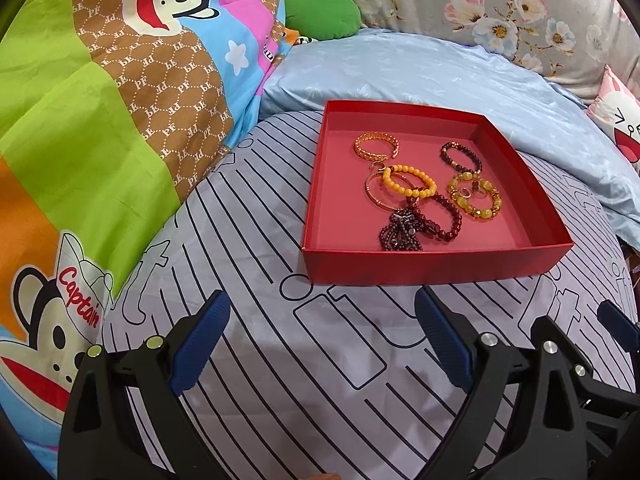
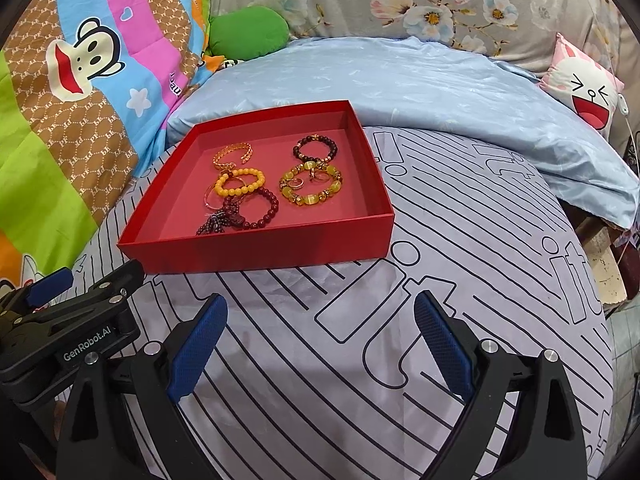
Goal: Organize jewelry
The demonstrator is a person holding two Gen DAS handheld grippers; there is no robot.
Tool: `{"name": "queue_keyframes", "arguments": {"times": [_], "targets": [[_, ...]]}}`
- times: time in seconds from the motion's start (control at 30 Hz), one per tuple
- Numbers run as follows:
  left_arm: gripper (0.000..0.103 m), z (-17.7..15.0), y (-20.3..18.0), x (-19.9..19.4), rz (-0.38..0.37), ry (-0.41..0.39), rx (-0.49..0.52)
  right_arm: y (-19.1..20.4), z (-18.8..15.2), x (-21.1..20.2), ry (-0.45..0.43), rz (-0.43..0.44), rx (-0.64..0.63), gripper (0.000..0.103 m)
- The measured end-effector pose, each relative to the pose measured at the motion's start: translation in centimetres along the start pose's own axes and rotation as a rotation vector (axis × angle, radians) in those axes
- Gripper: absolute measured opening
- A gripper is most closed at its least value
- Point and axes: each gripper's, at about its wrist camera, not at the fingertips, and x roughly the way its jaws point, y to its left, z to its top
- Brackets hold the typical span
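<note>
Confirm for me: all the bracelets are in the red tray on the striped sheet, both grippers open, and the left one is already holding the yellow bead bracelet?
Not quite. The left gripper is open but holds nothing; the left wrist view shows the yellow bead bracelet lying in the red tray. The right gripper is open too.

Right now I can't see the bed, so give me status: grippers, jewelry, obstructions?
Left gripper open, empty. Right gripper open, empty. Bracelets piled in red box on striped sheet. Nothing between grippers and box.
</note>
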Motion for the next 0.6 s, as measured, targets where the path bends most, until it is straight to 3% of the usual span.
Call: {"name": "queue_keyframes", "arguments": {"times": [0.6], "targets": [[0.089, 0.04, 0.09, 0.29, 0.002, 0.01, 0.009, 0.03, 0.02, 0.05, 0.001, -0.004, -0.002, 0.091]]}}
